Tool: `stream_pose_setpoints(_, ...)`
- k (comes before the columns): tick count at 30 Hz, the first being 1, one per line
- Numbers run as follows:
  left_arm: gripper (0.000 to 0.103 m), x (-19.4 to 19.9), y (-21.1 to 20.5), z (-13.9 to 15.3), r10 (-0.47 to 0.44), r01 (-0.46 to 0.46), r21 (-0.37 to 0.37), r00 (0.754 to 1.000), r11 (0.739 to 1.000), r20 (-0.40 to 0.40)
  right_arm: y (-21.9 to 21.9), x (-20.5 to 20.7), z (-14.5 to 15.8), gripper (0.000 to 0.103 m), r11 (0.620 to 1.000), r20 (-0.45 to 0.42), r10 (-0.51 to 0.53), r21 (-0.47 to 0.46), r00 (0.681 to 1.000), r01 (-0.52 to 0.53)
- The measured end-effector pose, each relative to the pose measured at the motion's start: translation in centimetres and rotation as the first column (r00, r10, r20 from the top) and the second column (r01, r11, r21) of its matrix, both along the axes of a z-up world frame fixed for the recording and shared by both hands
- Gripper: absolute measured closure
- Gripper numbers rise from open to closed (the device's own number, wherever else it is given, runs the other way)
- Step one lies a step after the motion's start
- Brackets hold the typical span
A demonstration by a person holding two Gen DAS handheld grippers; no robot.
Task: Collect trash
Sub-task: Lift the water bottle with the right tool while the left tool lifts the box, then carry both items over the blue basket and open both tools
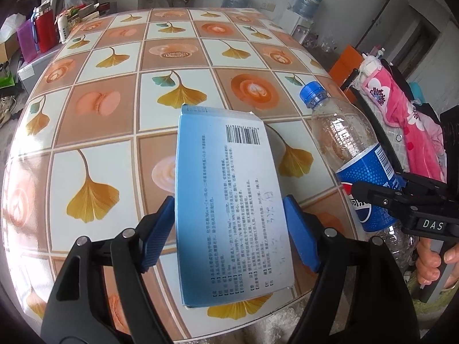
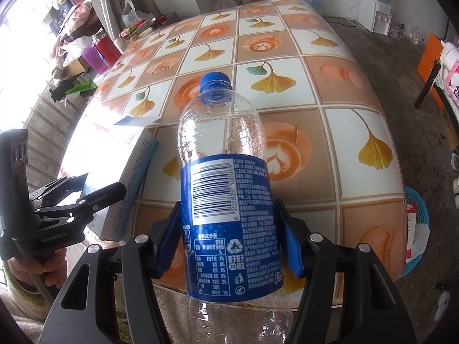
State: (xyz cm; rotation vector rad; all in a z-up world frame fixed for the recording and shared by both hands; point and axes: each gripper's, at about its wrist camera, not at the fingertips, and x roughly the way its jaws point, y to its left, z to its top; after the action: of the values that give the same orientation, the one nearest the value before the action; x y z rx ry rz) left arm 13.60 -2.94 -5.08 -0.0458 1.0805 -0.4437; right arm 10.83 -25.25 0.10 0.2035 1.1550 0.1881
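Note:
A flat blue and white cardboard box [image 1: 229, 172] with printed text and a barcode is held above the tabletop, my left gripper [image 1: 229, 203] shut on its two long edges. An empty clear bottle [image 2: 223, 132] with a blue cap and blue label sits in my right gripper [image 2: 226, 209], whose blue pads press on the label from both sides. Both are lifted over the near edge of the table [image 1: 114, 114], the bottle [image 1: 358, 166] to the right of the box [image 2: 134, 172]. The right wrist view shows my left gripper [image 2: 97, 185] at the left, with a hand under it.
The table [image 2: 330, 114] has a cloth with ginkgo leaves and coffee cups. A blue basket [image 2: 418, 229] with paper in it stands on the floor at the right. Red and purple bags [image 1: 43, 31] crowd the far left. A pink cloth [image 1: 401, 109] hangs at the right.

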Motion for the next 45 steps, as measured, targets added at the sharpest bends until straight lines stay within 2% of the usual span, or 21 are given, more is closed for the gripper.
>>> stream_pose_setpoints(13,0.032,-1.7,-0.8,2.7,-0.026,0.029,-0.05,0.998,0.998,0.052,-0.3,-1.3,1.8,0.044,1.0,0.056,0.001,-0.007,0.998,0.0)
stream_pose_setpoints(19,0.032,-2.7,-3.6,4.4,-0.092,0.098,-0.068,0.993,0.993,0.08,-1.8,-2.9,3.2,0.044,0.999,0.095,-0.025,-0.025,0.995,0.027)
stream_pose_setpoints(23,0.032,-3.3,-7.0,5.7,-0.17,0.178,-0.072,0.979,0.981,0.112,-4.5,-4.7,4.5,0.044,0.995,0.129,-0.081,-0.049,0.988,0.088)
stream_pose_setpoints(30,0.032,-3.4,-15.3,7.1,-0.332,0.343,-0.09,0.936,0.935,0.119,-12.1,-8.3,5.1,0.044,0.961,0.141,-0.26,-0.054,0.955,0.27)
stream_pose_setpoints(35,0.032,-2.9,-22.1,7.0,-0.435,0.442,-0.083,0.896,0.893,0.084,-17.9,-11.0,3.5,0.044,0.912,0.107,-0.397,-0.061,0.911,0.405)
stream_pose_setpoints(39,0.032,-2.7,-28.0,6.4,-0.519,0.521,-0.082,0.854,0.85,0.05,-21.8,-12.8,1.5,0.044,0.869,0.066,-0.487,-0.065,0.871,0.491)
stream_pose_setpoints(43,0.032,-2.5,-34.0,4.1,-0.579,0.575,-0.079,0.814,0.815,-0.045,-24.3,-13.3,-0.7,0.044,0.838,0.021,-0.541,-0.066,0.841,0.541)
stream_pose_setpoints(45,0.032,-2.3,-36.6,2.4,-0.592,0.586,-0.08,0.799,0.806,-0.109,-25.8,-13.5,-2.4,0.044,0.825,-0.013,-0.563,-0.065,0.826,0.561)
